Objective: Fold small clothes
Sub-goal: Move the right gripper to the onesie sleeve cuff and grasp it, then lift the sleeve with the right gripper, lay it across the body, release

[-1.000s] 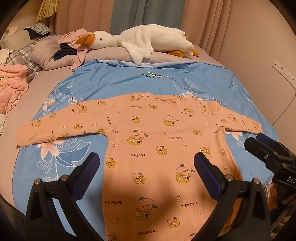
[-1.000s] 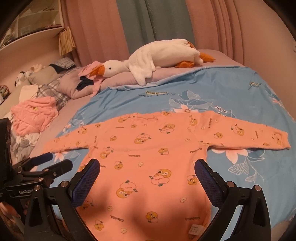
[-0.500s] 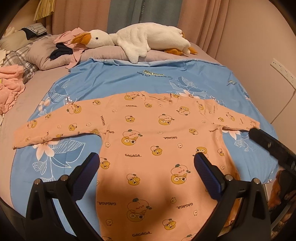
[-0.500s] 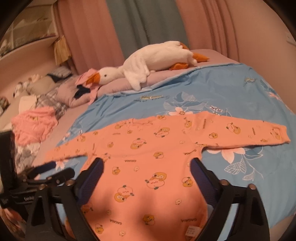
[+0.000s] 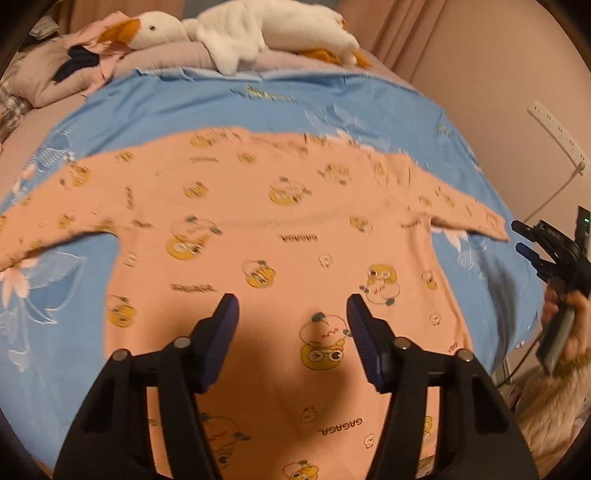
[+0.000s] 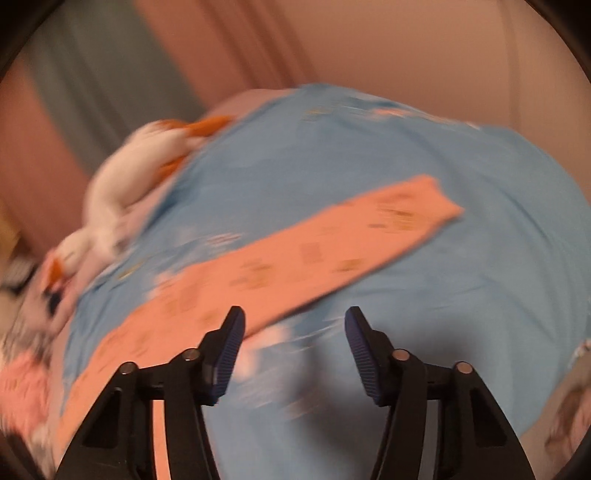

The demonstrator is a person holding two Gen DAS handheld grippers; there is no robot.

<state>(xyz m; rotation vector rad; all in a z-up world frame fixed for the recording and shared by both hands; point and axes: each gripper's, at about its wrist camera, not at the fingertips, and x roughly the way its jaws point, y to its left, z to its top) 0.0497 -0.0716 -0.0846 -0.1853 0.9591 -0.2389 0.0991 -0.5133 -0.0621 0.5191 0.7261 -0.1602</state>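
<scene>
Nearest in the left wrist view, the left gripper [image 5: 292, 306] is seen over the lower body of the orange top [image 5: 280, 236]; its jaws are closing with a clear gap, and nothing is pinched between them, only cloth lying flat below. The hem of the top is cut off by the gripper's black frame and the bottom edge, so that part can't be made out.

One top is counted, spread flat on the blue sheet [image 5: 155, 107] with both sleeves stretched out sideways. The left sleeve is cropped at the picture's edge. The right sleeve's cuff [image 5: 495, 227] is fully shown, and just past it the right gripper [image 5: 532, 243] is seen side-on, held in a hand [image 5: 576, 317] half cut off by the rim.

The right wrist view is heavily smeared, tbh. The right gripper's jaws are closing too, with nothing caught between them, just blue sheet underneath. One sleeve [image 6: 332, 240] is shown running diagonally ahead of the fingers, print unreadable.

Farthest back, one white goose plush [image 5: 258, 33] is laid across a pillow [image 5: 177, 55], with curtains [image 6: 110, 74] blurred behind.
</scene>
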